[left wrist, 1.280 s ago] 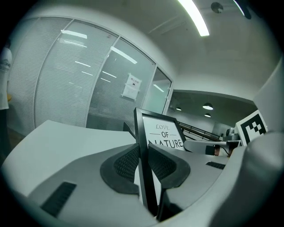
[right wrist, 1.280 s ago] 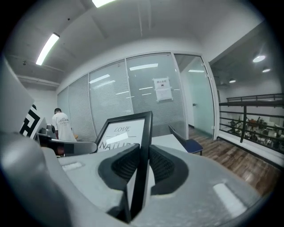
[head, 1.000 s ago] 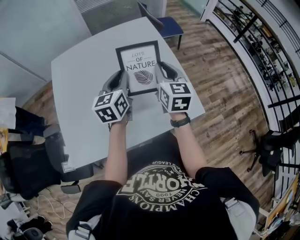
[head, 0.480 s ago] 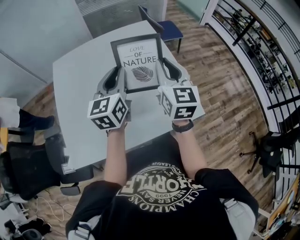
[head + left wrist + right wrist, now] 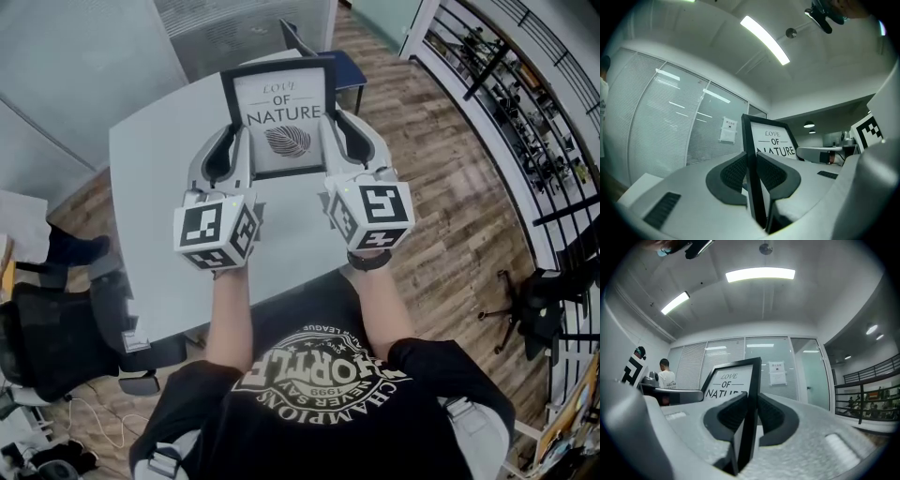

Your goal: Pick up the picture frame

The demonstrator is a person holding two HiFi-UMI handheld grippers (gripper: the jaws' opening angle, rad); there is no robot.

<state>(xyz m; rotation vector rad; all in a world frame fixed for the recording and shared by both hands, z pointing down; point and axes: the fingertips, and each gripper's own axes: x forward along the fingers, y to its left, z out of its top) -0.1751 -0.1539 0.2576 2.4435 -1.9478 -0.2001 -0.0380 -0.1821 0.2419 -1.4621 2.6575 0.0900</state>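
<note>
The picture frame (image 5: 279, 117) is black with a white print reading "LOVE OF NATURE" and a leaf. It hangs in the air above the grey table (image 5: 159, 206), tilted up toward me. My left gripper (image 5: 232, 141) is shut on the frame's left edge and my right gripper (image 5: 339, 131) is shut on its right edge. In the left gripper view the frame (image 5: 771, 140) stands edge-on, with the left gripper (image 5: 751, 164) clamping its dark pads on the black border. In the right gripper view the right gripper (image 5: 751, 408) pinches the frame (image 5: 731, 378) the same way.
A blue chair (image 5: 342, 58) stands at the table's far side. A black office chair (image 5: 47, 347) is at the left. A black railing (image 5: 525, 112) runs along the right, above wood flooring. A glass wall with blinds (image 5: 670, 131) lies ahead. A person (image 5: 667, 376) stands far off.
Both grippers have risen together with the frame held between them. The frame has come up off the table and tipped more upright toward me.
</note>
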